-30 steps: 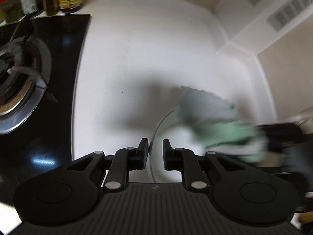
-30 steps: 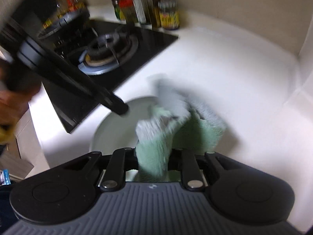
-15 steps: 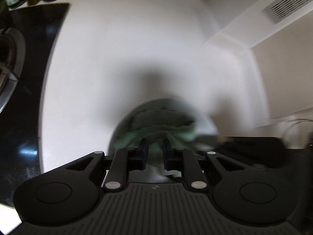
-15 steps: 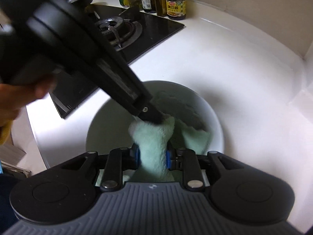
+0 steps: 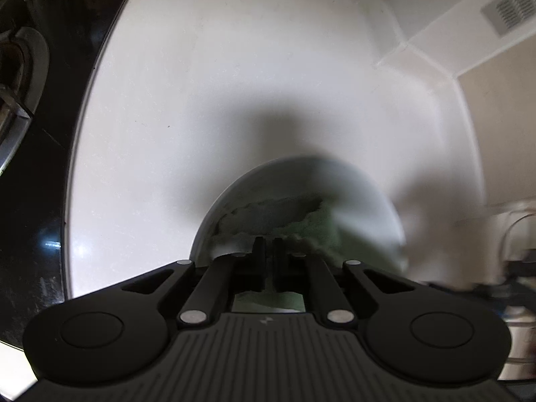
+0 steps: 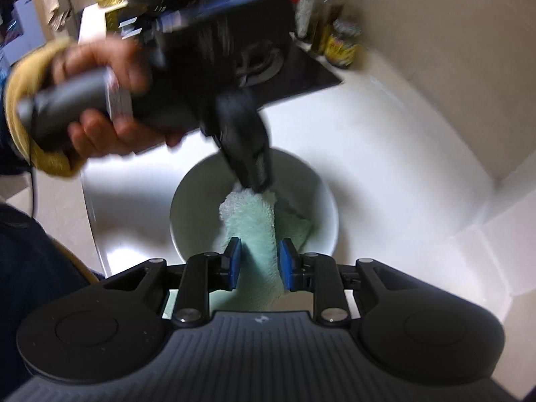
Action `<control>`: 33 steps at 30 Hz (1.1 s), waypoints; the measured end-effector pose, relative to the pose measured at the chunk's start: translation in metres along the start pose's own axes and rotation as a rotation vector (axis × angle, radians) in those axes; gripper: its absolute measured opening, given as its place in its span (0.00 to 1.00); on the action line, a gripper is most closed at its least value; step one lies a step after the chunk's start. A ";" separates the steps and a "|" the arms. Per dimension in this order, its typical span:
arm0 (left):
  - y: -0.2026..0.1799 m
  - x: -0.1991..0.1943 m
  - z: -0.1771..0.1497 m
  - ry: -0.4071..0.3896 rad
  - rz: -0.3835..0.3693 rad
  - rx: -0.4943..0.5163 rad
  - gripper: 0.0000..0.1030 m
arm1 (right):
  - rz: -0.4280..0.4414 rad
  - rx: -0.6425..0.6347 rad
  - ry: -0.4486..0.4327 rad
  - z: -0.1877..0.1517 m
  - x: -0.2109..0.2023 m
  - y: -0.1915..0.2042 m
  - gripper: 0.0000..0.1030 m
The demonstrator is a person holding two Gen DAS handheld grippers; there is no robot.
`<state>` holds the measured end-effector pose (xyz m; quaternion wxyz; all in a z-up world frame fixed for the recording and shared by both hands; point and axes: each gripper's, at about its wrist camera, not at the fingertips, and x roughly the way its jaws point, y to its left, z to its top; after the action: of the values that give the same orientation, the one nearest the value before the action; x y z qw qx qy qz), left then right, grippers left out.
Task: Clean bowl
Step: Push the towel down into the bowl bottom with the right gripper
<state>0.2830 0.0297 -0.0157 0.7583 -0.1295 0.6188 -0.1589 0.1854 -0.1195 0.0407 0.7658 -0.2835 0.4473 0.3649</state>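
Observation:
A white bowl (image 5: 214, 207) (image 6: 194, 214) sits on the white counter (image 5: 201, 83) with a green cloth (image 5: 311, 224) (image 6: 254, 221) lying in it. My left gripper (image 5: 267, 244) (image 6: 256, 184) points steeply down into the bowl, its jaws shut on the cloth's upper end. My right gripper (image 6: 259, 261) hovers over the near rim. Its jaws are opening, with a thick fold of the cloth between the blue pads (image 6: 234, 261), which still touch it on both sides. The bowl's floor is hidden under the cloth.
A black gas stove (image 5: 20, 77) (image 6: 261, 63) borders the counter on the left, with jars and bottles (image 6: 341, 47) behind it. A hand (image 6: 110, 67) in a yellow sleeve holds the left gripper. Walls close the counter at the back and right.
The left gripper came over the bowl and closed its jaws at the cloth. The cloth dropped from above the bowl into it. The right gripper rolled, drew back and widened its jaws.

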 end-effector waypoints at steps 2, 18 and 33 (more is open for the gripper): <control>0.000 -0.017 0.000 -0.036 -0.014 0.014 0.03 | 0.009 0.046 0.025 0.003 0.026 -0.007 0.20; -0.004 0.012 -0.016 0.078 -0.033 -0.003 0.04 | 0.041 0.169 -0.003 -0.004 0.051 -0.025 0.20; 0.000 0.029 -0.022 0.061 0.008 -0.006 0.06 | 0.115 0.025 0.272 0.027 0.038 -0.030 0.21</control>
<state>0.2668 0.0180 -0.0462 0.7393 -0.1241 0.6427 -0.1578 0.2349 -0.1049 0.0220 0.6793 -0.2948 0.5669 0.3609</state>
